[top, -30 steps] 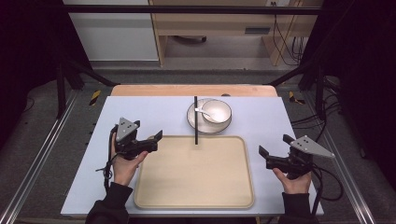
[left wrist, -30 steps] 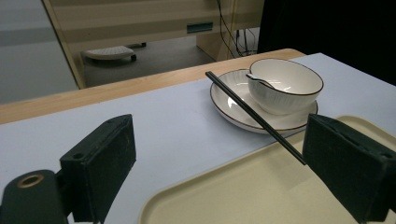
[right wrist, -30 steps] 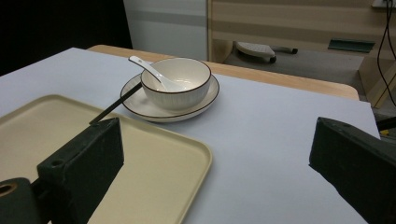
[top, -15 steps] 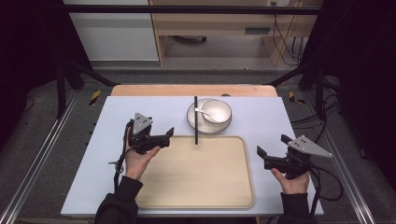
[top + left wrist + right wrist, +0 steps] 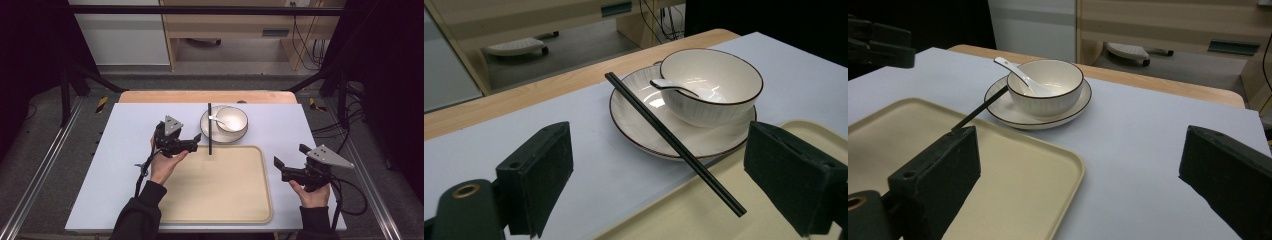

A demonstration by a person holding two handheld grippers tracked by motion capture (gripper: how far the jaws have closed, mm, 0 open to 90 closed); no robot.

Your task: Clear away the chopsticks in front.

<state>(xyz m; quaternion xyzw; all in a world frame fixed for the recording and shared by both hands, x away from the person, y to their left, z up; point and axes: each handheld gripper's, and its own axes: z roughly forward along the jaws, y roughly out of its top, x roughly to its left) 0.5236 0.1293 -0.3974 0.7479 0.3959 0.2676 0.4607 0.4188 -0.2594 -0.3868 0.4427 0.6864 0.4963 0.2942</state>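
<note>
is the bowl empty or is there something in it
Not empty: the white ceramic bowl with a dark rim holds a white ceramic spoon, whose handle pokes over the rim. No food or liquid is visible inside.

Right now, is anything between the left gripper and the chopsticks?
Nothing visible. The left gripper is open, just left of the chopsticks, with bare mat between them. The chopsticks lean on the plate rim, their tip over the tray edge.

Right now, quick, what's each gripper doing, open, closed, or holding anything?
Left gripper: open, holding nothing, jaws aimed at the black chopsticks.
Right gripper: open, holding nothing, beside the tray.
</note>
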